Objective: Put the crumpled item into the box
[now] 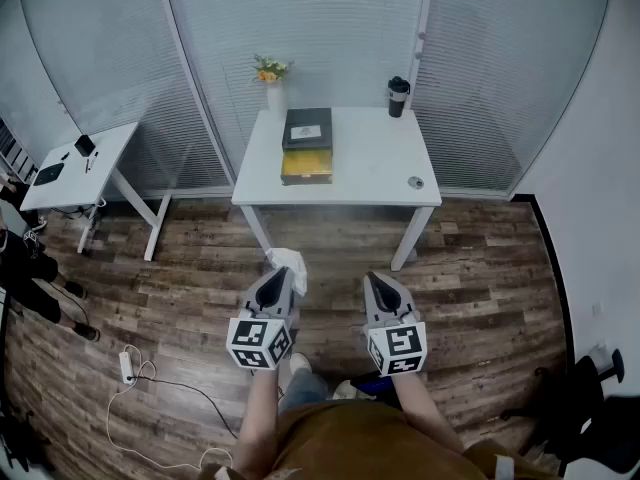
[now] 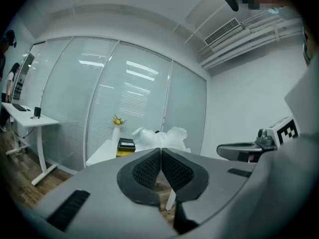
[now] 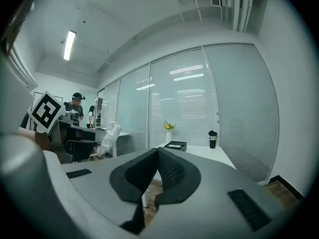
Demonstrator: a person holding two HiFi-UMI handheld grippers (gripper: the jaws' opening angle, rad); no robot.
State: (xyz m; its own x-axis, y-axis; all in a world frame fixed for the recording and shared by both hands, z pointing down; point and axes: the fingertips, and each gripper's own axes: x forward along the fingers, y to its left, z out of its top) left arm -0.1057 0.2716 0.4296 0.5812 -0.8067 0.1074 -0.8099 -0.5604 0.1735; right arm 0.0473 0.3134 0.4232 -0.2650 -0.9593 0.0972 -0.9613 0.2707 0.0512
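A white crumpled item sticks out past the tips of my left gripper, which is shut on it above the wooden floor. In the left gripper view the dark pads meet, and the crumpled item bulges just beyond them. My right gripper hangs beside it, shut with nothing in it; its jaws also meet in the right gripper view. The box, black at the back and yellow in front, lies on the white table ahead, well apart from both grippers.
On the table stand a vase of flowers, a black tumbler and a small round object. A second white desk is at the left. A power strip and cable lie on the floor. A dark chair is at the lower right.
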